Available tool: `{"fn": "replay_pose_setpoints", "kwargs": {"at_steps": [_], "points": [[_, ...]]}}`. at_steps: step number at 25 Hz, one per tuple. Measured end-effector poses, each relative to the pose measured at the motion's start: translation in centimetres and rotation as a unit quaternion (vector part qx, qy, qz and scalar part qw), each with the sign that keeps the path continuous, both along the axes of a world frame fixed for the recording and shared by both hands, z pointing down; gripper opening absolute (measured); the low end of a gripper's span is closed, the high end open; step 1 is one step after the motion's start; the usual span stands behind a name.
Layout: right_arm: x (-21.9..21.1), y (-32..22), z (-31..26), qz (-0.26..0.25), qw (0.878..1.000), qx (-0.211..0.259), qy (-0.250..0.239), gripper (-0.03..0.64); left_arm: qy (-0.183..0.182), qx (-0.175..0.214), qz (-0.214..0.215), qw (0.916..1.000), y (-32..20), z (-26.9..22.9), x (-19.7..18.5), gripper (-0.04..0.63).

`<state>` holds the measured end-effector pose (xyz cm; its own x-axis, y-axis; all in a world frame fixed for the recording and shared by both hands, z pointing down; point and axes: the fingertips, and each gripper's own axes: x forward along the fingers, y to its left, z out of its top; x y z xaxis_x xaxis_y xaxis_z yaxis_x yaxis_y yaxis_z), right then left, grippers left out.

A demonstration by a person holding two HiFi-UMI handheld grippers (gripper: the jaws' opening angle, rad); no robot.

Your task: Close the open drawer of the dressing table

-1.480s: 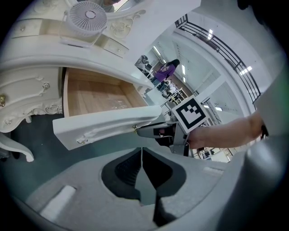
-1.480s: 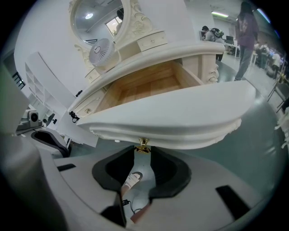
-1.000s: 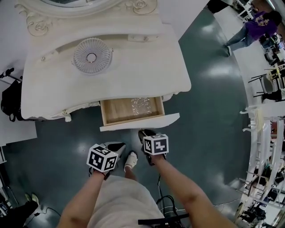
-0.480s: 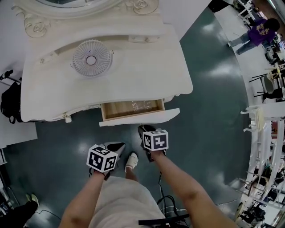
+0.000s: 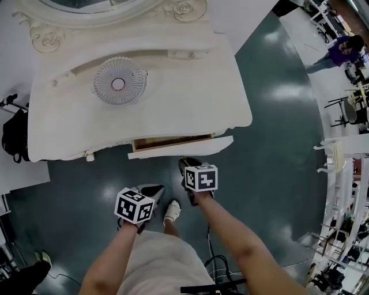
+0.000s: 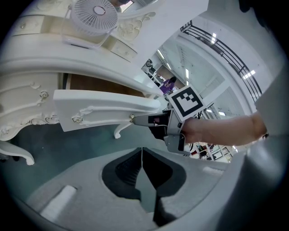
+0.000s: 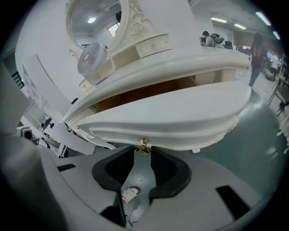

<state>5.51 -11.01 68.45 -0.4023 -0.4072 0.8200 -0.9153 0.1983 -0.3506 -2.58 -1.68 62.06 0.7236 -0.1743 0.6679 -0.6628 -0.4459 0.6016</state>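
Observation:
The white dressing table (image 5: pixel 190 86) fills the upper head view. Its drawer (image 5: pixel 180 148) stands out only a little, and a thin strip of wooden inside shows behind the white front (image 7: pixel 180 117). My right gripper (image 5: pixel 189 164) is at the middle of that front, its jaws closed on the small brass knob (image 7: pixel 143 144). The left gripper view shows the same grip from the side, at the knob (image 6: pixel 132 118). My left gripper (image 5: pixel 147 190) hangs lower left over the floor, apart from the drawer, shut with nothing in it (image 6: pixel 142 151).
A round white fan (image 5: pixel 119 80) stands on the tabletop below the mirror frame (image 5: pixel 115 8). A black bag (image 5: pixel 12 129) lies left of the table. My shoe (image 5: pixel 170 210) and cables (image 5: pixel 216 262) are on the green floor. A person in purple (image 5: pixel 340 49) stands far right.
The drawer has slid into the table, from wide open with things visible inside to a thin gap. My right gripper moved toward the table with the drawer front; the left barely shifted.

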Motion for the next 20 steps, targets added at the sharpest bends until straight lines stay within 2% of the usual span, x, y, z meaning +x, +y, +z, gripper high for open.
{"fn": "replay_pose_setpoints", "kwargs": {"at_steps": [20], "points": [[-0.7,-4.8,-0.1,0.013,0.999,0.034,0.002,0.121,-0.001,-0.003,-0.019,0.9998,-1.9,1.0,-0.8,0.011]]}}
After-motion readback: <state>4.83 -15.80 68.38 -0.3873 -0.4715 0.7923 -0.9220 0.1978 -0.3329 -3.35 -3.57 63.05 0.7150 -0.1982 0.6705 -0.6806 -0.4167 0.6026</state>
